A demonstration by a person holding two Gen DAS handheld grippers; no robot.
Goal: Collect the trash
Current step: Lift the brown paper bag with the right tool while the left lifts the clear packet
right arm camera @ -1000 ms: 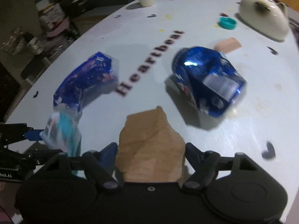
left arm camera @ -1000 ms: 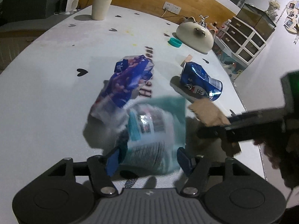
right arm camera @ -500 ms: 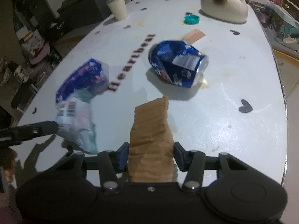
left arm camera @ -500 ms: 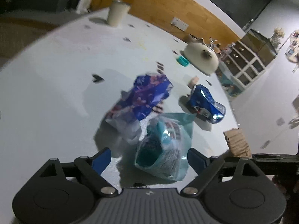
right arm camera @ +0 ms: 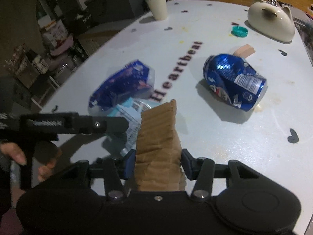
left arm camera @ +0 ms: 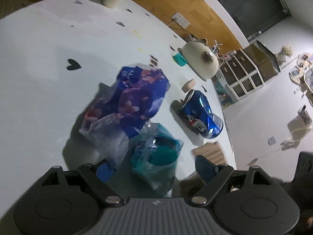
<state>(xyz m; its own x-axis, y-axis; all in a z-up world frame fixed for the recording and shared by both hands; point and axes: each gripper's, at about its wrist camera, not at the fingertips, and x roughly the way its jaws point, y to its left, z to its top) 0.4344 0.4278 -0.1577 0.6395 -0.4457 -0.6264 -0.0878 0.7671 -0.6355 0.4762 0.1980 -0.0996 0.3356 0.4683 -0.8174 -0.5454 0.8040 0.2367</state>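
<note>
- Right gripper [right arm camera: 158, 161]: jaws pinch a torn piece of brown corrugated cardboard [right arm camera: 157, 143], which stands upright between the blue pads, above the white table [right arm camera: 225, 143].
- Left gripper [left arm camera: 151, 168]: jaws spread wide; a crumpled teal plastic wrapper [left arm camera: 156, 162] sits between the fingers, and neither pad is seen pressing on it.
- A blue-purple floral plastic bag [left arm camera: 133, 105] lies just beyond the teal wrapper, touching or overlapping it, and crowds the left finger's side.
- A crushed blue soda can [right arm camera: 234, 82] lies on its side, well apart from the bag, on the far right of the printed word "Heartbeat" [right arm camera: 178, 70].
- A small tan block [right arm camera: 244, 51] lies just behind the can.
- A teal bottle cap [right arm camera: 239, 31] lies near a cream cat-shaped ceramic vessel [right arm camera: 271, 22] at the table's far end.
- A cream paper cup [right arm camera: 158, 6] stands upright at the far left corner.
- In the right wrist view the left gripper's black body crosses in front of the teal wrapper and hides part of it; a bare hand [right arm camera: 21, 156] grips its handle.
- Black heart marks [left arm camera: 73, 65] are scattered over the tabletop.
</note>
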